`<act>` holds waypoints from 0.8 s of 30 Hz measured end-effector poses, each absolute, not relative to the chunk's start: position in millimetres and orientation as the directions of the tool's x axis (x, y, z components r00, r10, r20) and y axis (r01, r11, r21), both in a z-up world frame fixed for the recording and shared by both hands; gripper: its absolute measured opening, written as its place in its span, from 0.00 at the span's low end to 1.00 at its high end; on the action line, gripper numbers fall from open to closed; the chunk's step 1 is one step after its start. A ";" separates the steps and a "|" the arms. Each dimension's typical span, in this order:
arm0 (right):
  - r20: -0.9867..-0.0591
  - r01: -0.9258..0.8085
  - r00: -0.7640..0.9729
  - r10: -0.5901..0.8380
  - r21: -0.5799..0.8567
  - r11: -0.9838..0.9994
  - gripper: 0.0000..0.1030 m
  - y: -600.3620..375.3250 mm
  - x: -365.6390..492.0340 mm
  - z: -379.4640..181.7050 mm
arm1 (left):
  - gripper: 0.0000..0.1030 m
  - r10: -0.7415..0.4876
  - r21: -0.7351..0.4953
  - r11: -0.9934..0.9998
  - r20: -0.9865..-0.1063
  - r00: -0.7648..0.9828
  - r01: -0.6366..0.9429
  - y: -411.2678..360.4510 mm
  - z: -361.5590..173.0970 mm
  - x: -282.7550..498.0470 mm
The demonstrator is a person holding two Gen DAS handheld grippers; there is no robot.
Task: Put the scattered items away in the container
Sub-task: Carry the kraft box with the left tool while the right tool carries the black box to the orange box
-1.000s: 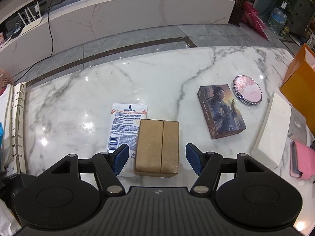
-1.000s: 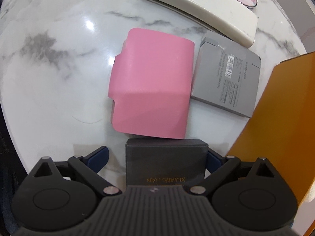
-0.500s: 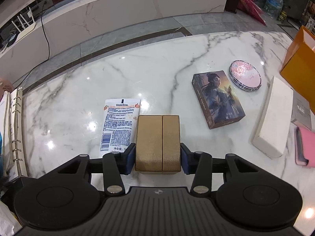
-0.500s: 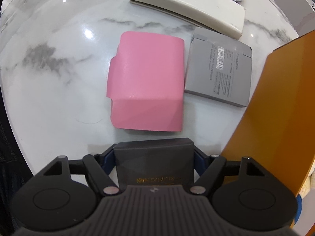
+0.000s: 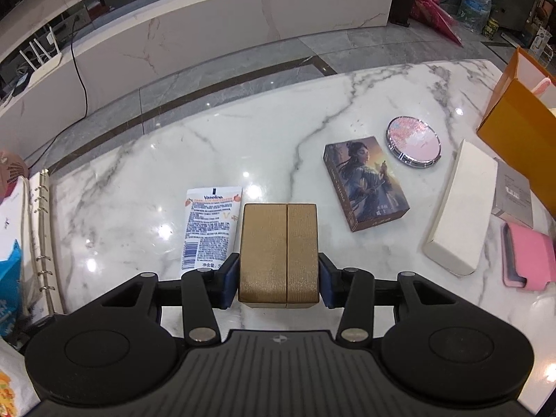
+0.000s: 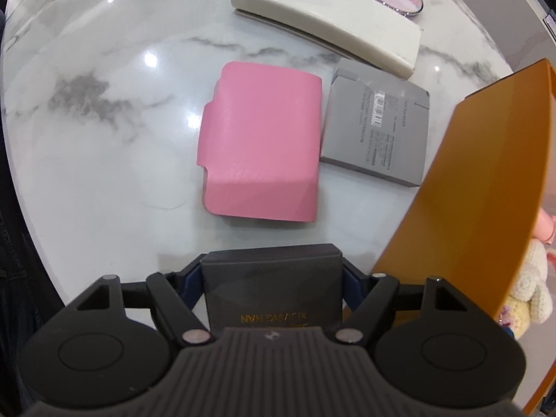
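My left gripper (image 5: pixel 278 279) is shut on a gold box (image 5: pixel 279 250) and holds it lifted above the marble table (image 5: pixel 139 173). My right gripper (image 6: pixel 272 279) is shut on a dark grey box (image 6: pixel 272 285) with gold lettering, held above the table beside the orange container (image 6: pixel 486 173). The container also shows at the right edge of the left wrist view (image 5: pixel 521 128). On the table lie a Vaseline tube (image 5: pixel 208 226), a picture box (image 5: pixel 365 180), a round pink mirror (image 5: pixel 413 140), a long white case (image 6: pixel 326 17), a pink wallet (image 6: pixel 260 149) and a grey box (image 6: pixel 378 128).
A ring binder (image 5: pixel 38 236) and papers lie at the table's left edge. A plush toy (image 6: pixel 524 292) sits inside the orange container. The table's rounded edge (image 6: pixel 27 208) runs along the left in the right wrist view. Floor and a marble counter (image 5: pixel 243 24) lie beyond.
The left gripper closed on the gold box and lifted it. The right gripper closed on the dark grey box and raised it, shifting right toward the orange container.
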State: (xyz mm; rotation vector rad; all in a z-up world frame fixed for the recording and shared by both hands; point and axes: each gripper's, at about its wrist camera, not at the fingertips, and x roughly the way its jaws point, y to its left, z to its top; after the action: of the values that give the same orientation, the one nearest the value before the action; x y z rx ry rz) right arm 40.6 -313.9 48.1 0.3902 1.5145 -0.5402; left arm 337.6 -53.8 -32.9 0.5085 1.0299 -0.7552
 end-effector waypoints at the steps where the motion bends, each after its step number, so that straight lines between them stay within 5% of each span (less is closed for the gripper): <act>1: -0.995 0.558 -0.023 -0.095 -0.092 0.825 0.75 -312.2 40.7 50.9 | 0.50 -0.317 0.034 0.646 -0.897 0.308 0.763 -53.9 -29.8 336.9; 24: -0.964 0.517 0.013 -0.266 -0.221 0.827 0.75 -307.1 34.8 137.3 | 0.50 -0.412 0.096 0.560 -0.829 0.377 0.823 -89.7 62.3 287.8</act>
State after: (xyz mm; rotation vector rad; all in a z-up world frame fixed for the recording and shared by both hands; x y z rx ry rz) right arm 34.8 -307.1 137.3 0.2164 1.4347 -0.6176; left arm 287.8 -89.7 62.3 0.5568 0.8566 -0.8437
